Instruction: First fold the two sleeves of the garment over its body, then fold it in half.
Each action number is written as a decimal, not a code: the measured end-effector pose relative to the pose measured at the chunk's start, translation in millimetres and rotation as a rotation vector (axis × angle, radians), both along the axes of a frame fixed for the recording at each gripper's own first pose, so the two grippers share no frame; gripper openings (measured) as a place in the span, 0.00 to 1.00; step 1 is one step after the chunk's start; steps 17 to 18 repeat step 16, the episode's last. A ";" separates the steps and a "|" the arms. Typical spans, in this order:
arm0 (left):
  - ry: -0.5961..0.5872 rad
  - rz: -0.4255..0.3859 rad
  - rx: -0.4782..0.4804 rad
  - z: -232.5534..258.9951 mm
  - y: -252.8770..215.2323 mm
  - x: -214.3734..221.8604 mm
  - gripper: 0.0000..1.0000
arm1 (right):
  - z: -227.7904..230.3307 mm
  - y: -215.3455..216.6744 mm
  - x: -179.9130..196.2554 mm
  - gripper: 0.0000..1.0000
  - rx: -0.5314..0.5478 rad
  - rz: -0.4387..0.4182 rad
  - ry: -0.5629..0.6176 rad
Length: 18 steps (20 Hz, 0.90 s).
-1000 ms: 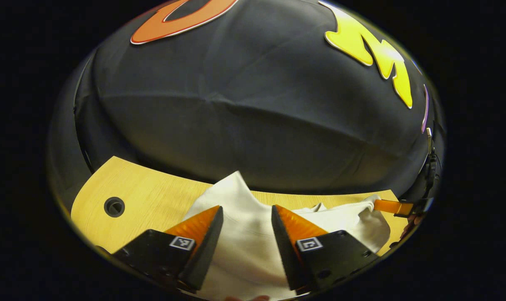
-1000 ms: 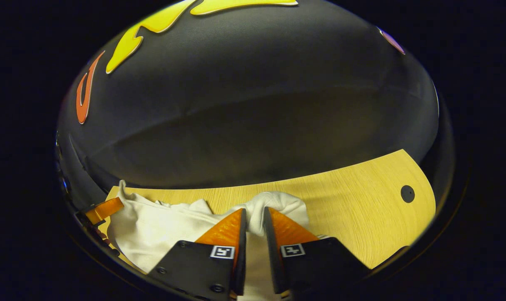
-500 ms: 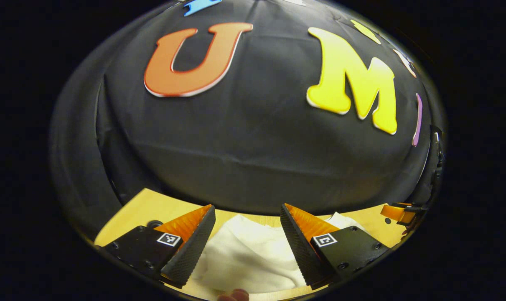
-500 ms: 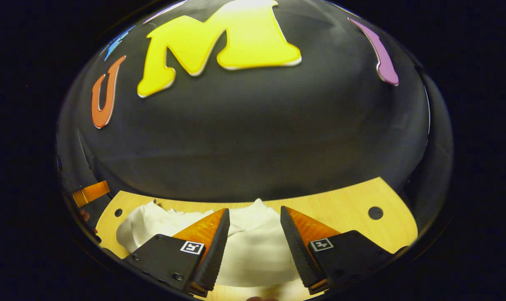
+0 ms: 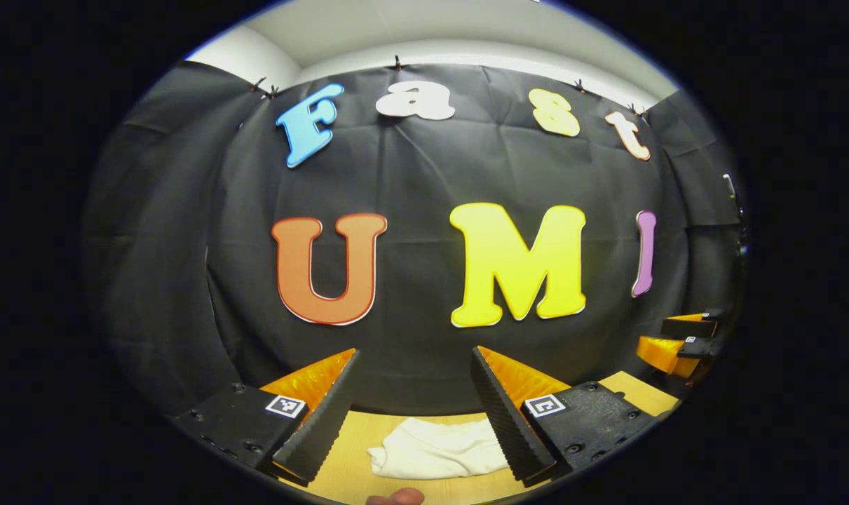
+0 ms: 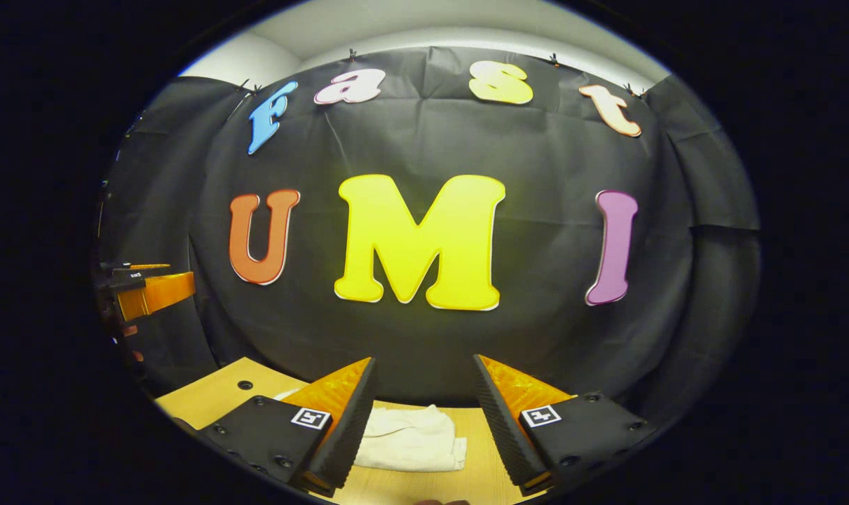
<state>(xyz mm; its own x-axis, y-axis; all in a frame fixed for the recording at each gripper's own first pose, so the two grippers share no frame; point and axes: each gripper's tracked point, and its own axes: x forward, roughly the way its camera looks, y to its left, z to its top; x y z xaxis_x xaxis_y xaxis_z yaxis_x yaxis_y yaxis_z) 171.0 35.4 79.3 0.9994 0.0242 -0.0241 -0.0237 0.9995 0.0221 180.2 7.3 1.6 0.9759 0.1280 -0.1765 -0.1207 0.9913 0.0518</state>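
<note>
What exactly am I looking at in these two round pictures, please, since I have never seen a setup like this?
A person holds a two-finger gripper in each hand, and a fisheye camera rides on each one, looking forward along its fingers. In the left gripper view, the left gripper shows at the bottom with its fingers spread apart, holding nothing. In the right gripper view, the right gripper is likewise open and holds nothing. Below both lies a white garment, folded into a small bundle on a wooden table. Behind it hangs the booth's black cloth wall. Each view also catches the other gripper at its edge.
</note>
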 end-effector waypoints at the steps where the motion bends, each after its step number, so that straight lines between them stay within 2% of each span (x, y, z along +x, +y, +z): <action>1: -0.005 0.008 -0.009 4.9 -4.4 -13.4 0.97 | 10.5 2.2 -17.4 0.84 0.029 -0.001 -0.010; 5: -0.039 0.038 -0.046 2.8 -25.1 -78.2 0.97 | 24.1 -9.7 -76.3 0.87 0.012 -0.050 -0.110; 10: -0.040 0.007 -0.041 -20.0 -47.3 -142.9 0.98 | 10.4 -2.1 -147.3 0.87 -0.028 -0.009 -0.166; 14: -0.006 -0.020 -0.021 -40.8 -52.1 -159.8 0.98 | -4.0 -1.3 -171.9 0.88 0.004 -0.017 -0.144; 18: 0.008 -0.013 -0.023 -44.8 -48.3 -161.4 0.98 | -5.7 -4.0 -171.9 0.88 0.001 -0.023 -0.144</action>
